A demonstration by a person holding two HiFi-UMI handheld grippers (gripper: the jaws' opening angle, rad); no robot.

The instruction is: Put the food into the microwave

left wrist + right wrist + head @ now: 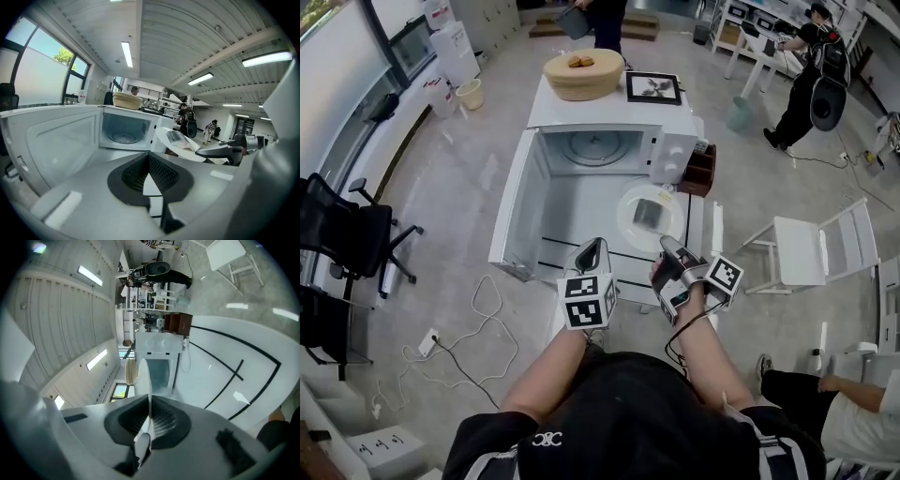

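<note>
black t-shirt (623,412) (white print), grey left hand-held gripper (592,247), grey right hand-held gripper (667,244)

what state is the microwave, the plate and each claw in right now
microwave door, swung fully open
microwave, nothing inside but its turntable
plate, held by its rim, food on it
right claw, shut on the plate
left claw, shut, empty

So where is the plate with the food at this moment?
In the head view the plate is right of centre, its rim held in the right gripper, over the white table, just before the open microwave.
</note>
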